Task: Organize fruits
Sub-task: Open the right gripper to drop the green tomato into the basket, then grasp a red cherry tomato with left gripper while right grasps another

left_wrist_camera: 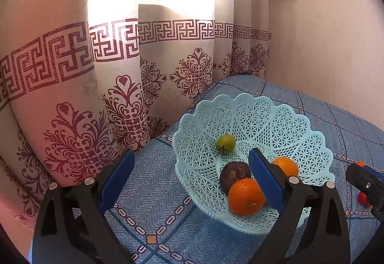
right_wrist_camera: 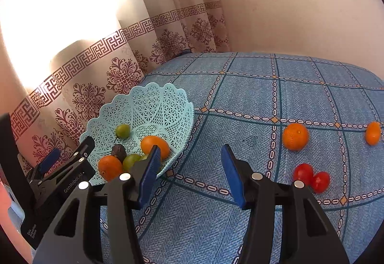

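pale teal lattice basket [right_wrist_camera: 153, 105], scalloped rim, tilted toward curtain; holds oranges, green fruit. both claws spread, empty.

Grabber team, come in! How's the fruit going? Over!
Both jaws open, empty. Basket part filled. Two oranges, two tomatoes left on cloth. Nothing blocking.

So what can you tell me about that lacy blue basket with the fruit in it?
The basket is a pale turquoise bowl, apparently plastic, with an openwork lattice wall and a scalloped rim. It sits upright on the blue checked tablecloth, near the patterned curtain. Inside lie two oranges, a dark purplish fruit and small green fruits; the right wrist view shows at least two green ones. The open left gripper is by its near rim; whether it touches cannot be told.
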A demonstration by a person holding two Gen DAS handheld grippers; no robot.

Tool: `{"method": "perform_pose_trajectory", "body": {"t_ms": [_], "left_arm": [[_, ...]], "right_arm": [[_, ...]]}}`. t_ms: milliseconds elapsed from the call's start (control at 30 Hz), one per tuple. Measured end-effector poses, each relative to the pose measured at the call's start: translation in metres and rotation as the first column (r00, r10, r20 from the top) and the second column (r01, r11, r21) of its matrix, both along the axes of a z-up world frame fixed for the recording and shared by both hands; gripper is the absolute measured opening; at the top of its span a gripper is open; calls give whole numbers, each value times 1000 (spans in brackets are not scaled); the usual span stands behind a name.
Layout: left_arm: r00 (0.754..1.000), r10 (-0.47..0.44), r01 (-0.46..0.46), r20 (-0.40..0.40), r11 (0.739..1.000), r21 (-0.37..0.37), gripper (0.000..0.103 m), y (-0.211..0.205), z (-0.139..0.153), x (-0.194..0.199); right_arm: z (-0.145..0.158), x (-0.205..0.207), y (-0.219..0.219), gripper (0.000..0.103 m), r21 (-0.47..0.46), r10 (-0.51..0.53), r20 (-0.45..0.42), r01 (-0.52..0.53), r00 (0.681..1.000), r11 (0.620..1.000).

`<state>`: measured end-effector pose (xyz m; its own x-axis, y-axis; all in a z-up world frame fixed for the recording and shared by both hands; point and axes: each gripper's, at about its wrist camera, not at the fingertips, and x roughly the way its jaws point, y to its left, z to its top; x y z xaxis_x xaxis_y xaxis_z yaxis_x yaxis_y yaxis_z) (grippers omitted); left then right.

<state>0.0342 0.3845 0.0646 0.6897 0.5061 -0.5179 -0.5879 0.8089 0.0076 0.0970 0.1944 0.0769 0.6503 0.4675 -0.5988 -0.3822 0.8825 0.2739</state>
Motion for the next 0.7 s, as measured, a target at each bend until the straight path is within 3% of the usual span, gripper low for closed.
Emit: {"method": "perform_pose_trajectory", "body": {"t_ms": [700], "left_arm": [[998, -63, 64, -12, 996, 61, 97, -25, 5, 3]], "right_arm": [[-21, -16, -75, 53, -47, -132, -29, 130, 991, 990]]}}
